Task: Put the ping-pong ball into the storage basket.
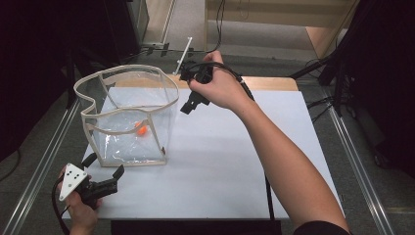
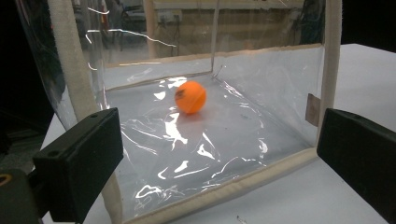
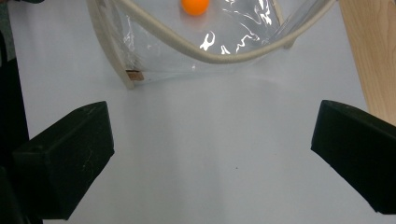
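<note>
A clear plastic bag [image 1: 128, 115] with beige trim stands open on the left of the white table top [image 1: 220, 161]. An orange ball [image 1: 142, 129] lies on its floor. My left gripper [image 1: 103, 165] is open, low at the bag's near corner, empty; its view faces the bag's near wall [image 2: 261, 93] with the ball [image 2: 190, 97] behind it. My right gripper [image 1: 189, 90] hovers open and empty above the table just right of the bag's far corner. Its view looks down on the bag's rim [image 3: 205, 57], the ball [image 3: 195, 5] and bare table.
A wooden strip [image 1: 274, 83] runs along the table's far edge, also seen as a wooden strip [image 3: 369, 56] from the right gripper. A white rod [image 1: 183, 54] stands behind the bag. Metal rails [image 1: 44, 161] flank the table. The right half of the white top is free.
</note>
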